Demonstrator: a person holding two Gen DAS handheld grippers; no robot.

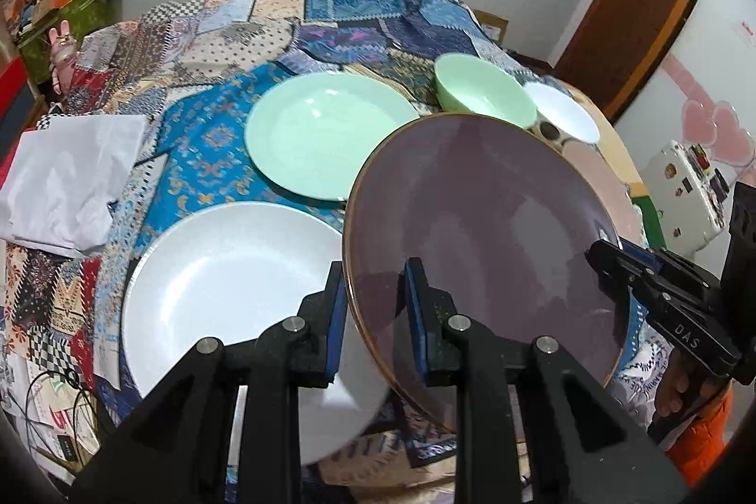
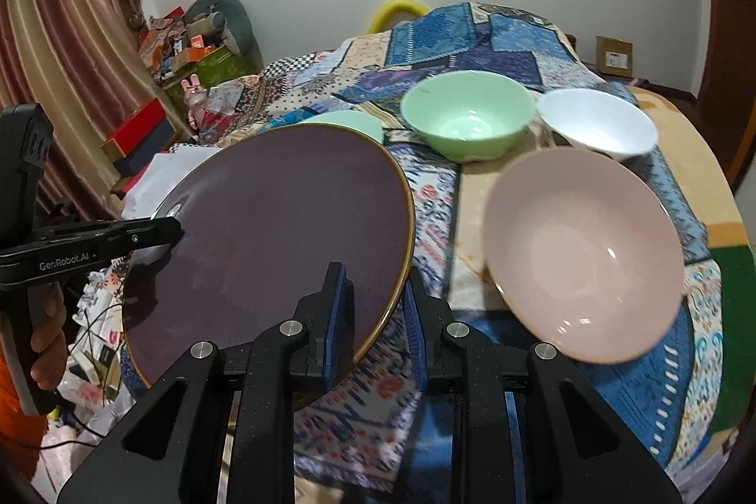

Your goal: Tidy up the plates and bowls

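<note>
**Purple plate held aloft by both grippers; sorting is judged barely begun.**

The round, glossy dark-purple plate with a gold rim (image 1: pixel 482 230) is clamped at opposite edges by the left gripper (image 1: pixel 375 315) and the right gripper (image 2: pixel 375 317), both closed on its rim, and it is held tilted above the patchwork-covered table (image 1: pixel 198 154). No stack is seen yet: the large white plate (image 1: pixel 227 282) and the mint-green plate (image 1: pixel 326 131) are lying singly, and the mint-green bowl (image 2: pixel 465 116), white bowl (image 2: pixel 597 123) and pale-pink bowl (image 2: pixel 586 253) are standing apart. Nearly all of the grouping appears left to be done.
</note>
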